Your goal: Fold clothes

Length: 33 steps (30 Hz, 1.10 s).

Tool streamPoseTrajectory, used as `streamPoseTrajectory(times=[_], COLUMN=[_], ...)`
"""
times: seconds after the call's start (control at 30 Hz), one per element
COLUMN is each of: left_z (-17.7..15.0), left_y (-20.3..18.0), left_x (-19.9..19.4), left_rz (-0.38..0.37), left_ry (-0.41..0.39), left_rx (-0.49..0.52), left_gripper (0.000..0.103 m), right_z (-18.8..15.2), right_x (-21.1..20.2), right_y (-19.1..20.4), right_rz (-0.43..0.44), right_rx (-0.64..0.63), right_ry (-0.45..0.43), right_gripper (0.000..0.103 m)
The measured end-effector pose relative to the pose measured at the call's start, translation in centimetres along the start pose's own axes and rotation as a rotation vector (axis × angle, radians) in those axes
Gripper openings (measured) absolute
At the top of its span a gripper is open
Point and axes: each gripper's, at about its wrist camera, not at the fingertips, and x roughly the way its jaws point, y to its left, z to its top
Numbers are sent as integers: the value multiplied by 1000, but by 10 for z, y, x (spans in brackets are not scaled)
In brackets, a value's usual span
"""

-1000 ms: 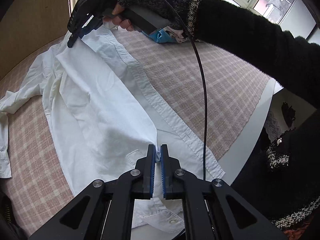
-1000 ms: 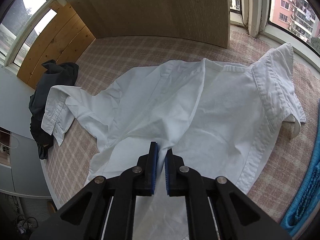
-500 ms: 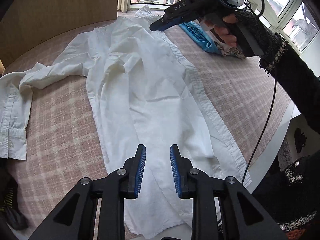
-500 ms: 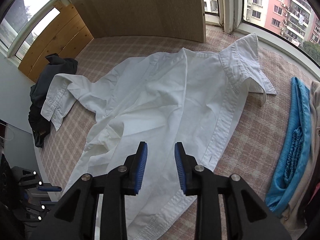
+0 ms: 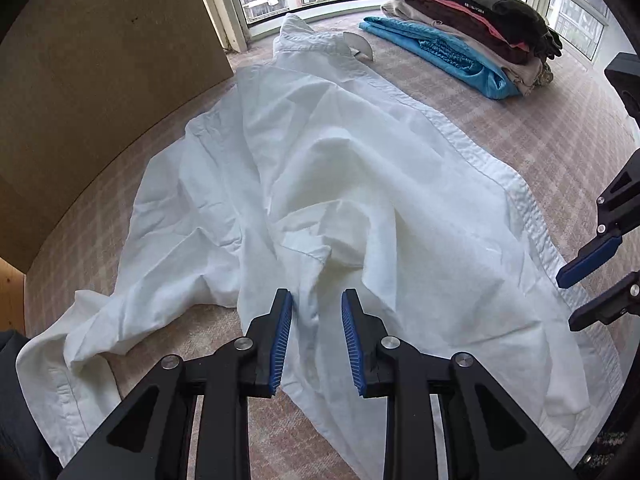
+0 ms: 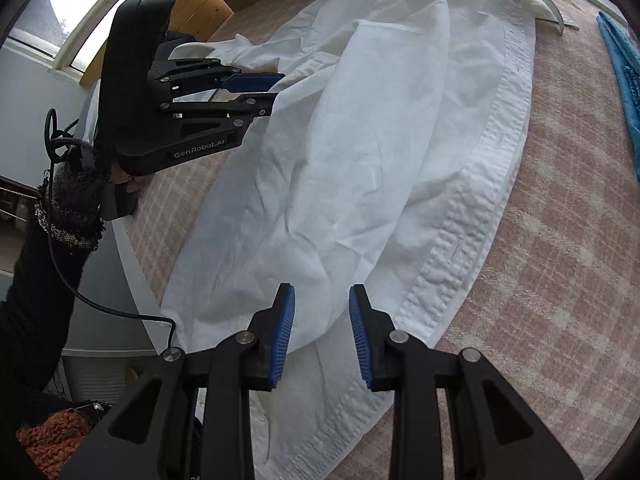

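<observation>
A white button-up shirt (image 5: 360,168) lies spread and creased on the plaid-covered table, its collar (image 5: 316,40) at the far end toward the window. My left gripper (image 5: 316,300) hangs just above the crumpled middle of the shirt, jaws apart, with loose fabric below the gap and nothing pinched. My right gripper (image 6: 322,296) is open too, over the shirt (image 6: 360,140) beside its button placket near the hem. Each gripper shows in the other's view: the right gripper (image 5: 568,300) at the right edge, the left gripper (image 6: 279,89) at upper left.
A stack of folded clothes (image 5: 472,36), a blue garment lowest, sits at the far right by the window. A wooden panel (image 5: 100,60) borders the left. The table's edge (image 6: 128,252) runs along the near side. A dark garment (image 5: 16,400) lies at the left. Plaid cloth (image 6: 560,240) shows right of the shirt.
A second ago both grippers were shut on shirt fabric. Both have let go, opened their jaws and swung sideways over the shirt, which now lies on the table.
</observation>
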Motion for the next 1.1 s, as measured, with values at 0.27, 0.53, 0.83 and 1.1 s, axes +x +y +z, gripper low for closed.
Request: streamPoseTrajectory(times=[0.27,0.53,0.83,1.1], left_z=[-17,-20,-6,-25], left_y=[60,46,36,53], left_x=[13,-10,10,-20], left_rz=[-122,-97,-46,-72], left_ry=[-70,-130,-106,-170], left_rx=[-295,-180,-113,-212], left_gripper=[16,16,18,23], right_z=[-8,-16,-40,-54], right_x=[11,8,7,-8], right_y=[5,17,16,11], right_rz=[-90,-102,-113,-105], right_rx=[-30,-63,-30,-8], right_ry=[19,60,83,74], right_gripper=[28,28,29,29])
